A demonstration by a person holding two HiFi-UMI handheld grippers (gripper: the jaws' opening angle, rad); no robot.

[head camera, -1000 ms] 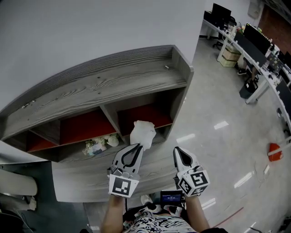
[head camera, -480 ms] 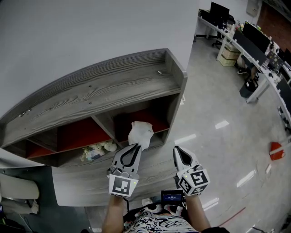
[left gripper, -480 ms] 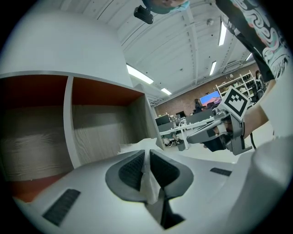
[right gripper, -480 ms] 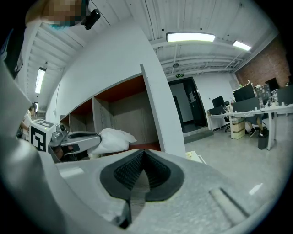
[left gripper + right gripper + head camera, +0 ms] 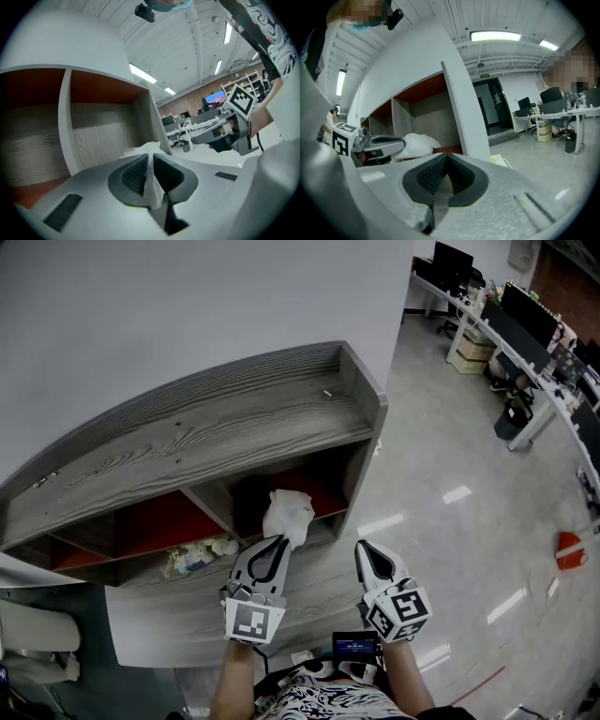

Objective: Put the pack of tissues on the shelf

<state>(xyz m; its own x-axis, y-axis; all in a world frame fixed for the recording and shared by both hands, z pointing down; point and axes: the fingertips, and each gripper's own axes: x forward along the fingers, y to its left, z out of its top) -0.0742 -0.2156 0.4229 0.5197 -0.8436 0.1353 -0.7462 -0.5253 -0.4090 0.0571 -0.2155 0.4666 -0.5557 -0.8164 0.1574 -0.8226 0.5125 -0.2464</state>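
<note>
White soft pack of tissues [image 5: 289, 513] looks light, crushable; left gripper [image 5: 277, 543] pinches its wrapper edge by the grey wooden shelf [image 5: 206, 427], right gripper [image 5: 365, 552] closed, empty

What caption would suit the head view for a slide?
Left gripper holds the pack of tissues before the right compartment of the shelf; right gripper, shut and empty, alongside.
</note>
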